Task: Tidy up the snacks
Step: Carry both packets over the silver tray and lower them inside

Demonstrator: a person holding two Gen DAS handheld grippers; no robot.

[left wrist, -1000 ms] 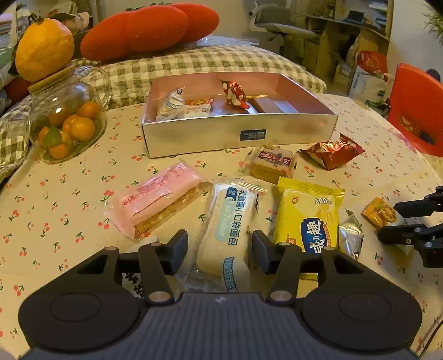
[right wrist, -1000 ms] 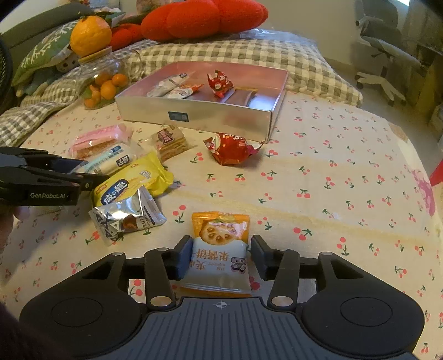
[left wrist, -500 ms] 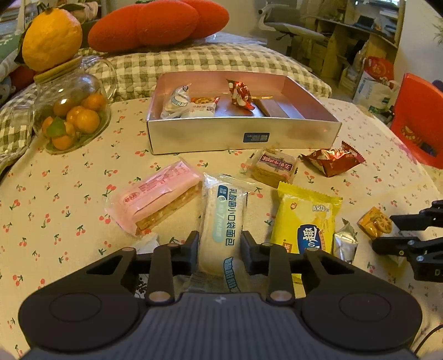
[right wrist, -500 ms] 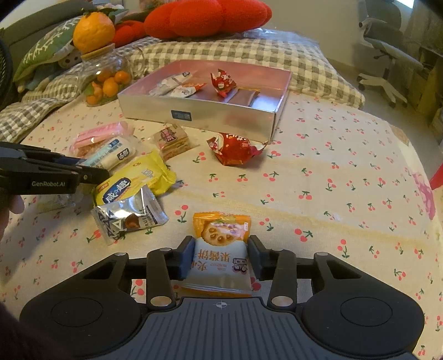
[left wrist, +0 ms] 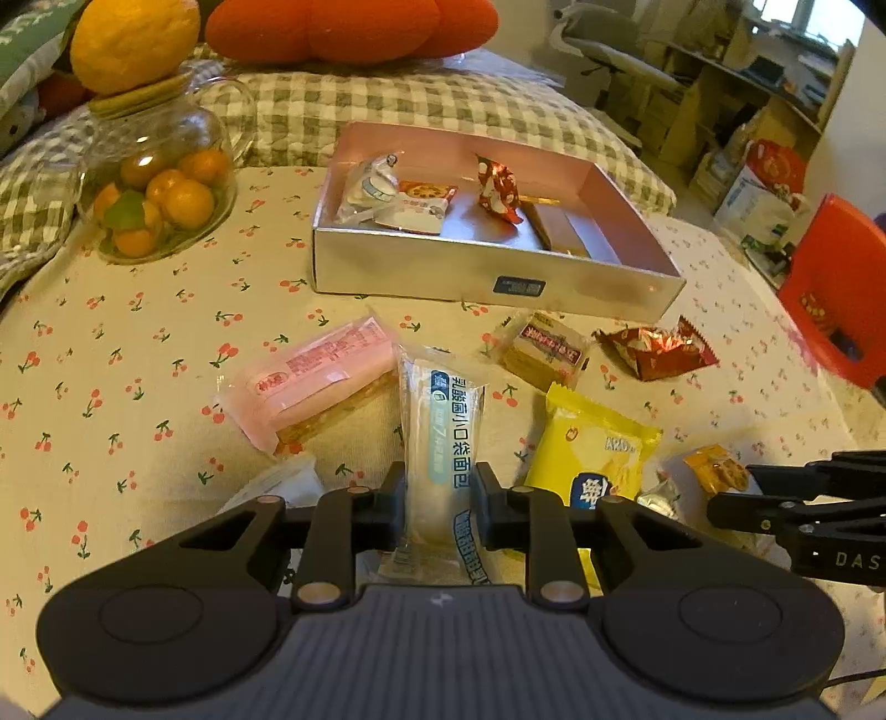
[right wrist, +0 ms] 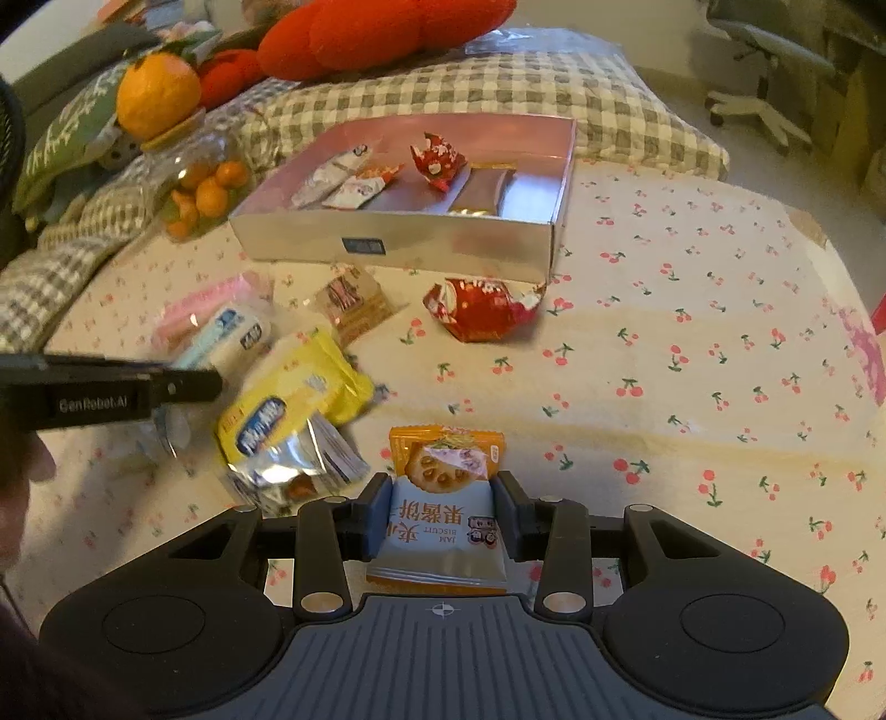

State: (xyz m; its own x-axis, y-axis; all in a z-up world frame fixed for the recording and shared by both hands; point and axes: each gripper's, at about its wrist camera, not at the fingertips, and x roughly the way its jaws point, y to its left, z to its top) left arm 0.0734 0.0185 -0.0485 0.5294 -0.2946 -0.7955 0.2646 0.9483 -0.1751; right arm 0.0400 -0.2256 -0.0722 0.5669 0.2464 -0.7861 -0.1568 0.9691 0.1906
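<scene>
The cloth [left wrist: 138,343] is cream, sprinkled with small red cherries on green stems. The box [left wrist: 421,271] is silver outside and pink within, with a dark blue label on its front. Loose packets: one pink [left wrist: 315,376], one clear with pale blue and white print [left wrist: 443,437], one yellow with a blue badge [left wrist: 598,448], one red foil [left wrist: 653,349], one silver foil [right wrist: 288,471]. The biscuit packet [right wrist: 443,498] is orange above, pale blue below. Behind, a grey-and-white check blanket [left wrist: 421,99], a red-orange cushion [left wrist: 354,27] and a clear jar [left wrist: 160,183] of orange fruit — one green. Both grippers [left wrist: 437,504] [right wrist: 440,515] are black.

Left tongs [left wrist: 437,501] closed onto the bread packet [left wrist: 441,443].
</scene>
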